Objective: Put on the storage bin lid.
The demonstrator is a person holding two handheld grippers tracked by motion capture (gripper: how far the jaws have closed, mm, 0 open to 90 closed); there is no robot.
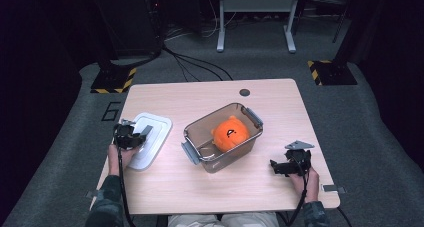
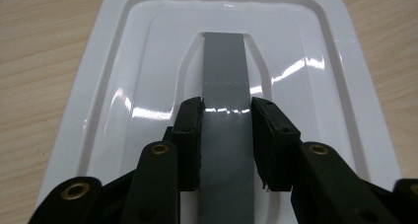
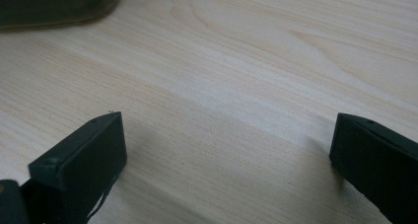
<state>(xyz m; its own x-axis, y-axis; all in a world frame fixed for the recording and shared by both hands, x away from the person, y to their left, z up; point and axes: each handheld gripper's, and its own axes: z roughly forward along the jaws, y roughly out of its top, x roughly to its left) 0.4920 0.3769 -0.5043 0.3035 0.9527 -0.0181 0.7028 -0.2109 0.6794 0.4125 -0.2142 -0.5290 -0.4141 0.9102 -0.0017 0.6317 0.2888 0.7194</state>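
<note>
**Left gripper closed on the lid's grey strip**

While your left gripper point(image 2: 227, 110) rests over the white lid point(image 2: 123, 86), its two black jaws press against either edge of the grey strip point(image 2: 224, 61) that runs along the lid's middle, so the tool grips that strip. The lid lies flat on the wooden table point(image 1: 280, 102), at its left side, well apart from the clear container point(image 1: 252, 118) in the centre, which holds an orange toy point(image 1: 230, 132). Your right gripper point(image 1: 276, 167) sits near the table's right edge; in the right gripper view its jaws stand wide apart over bare wood, holding nothing.
</note>
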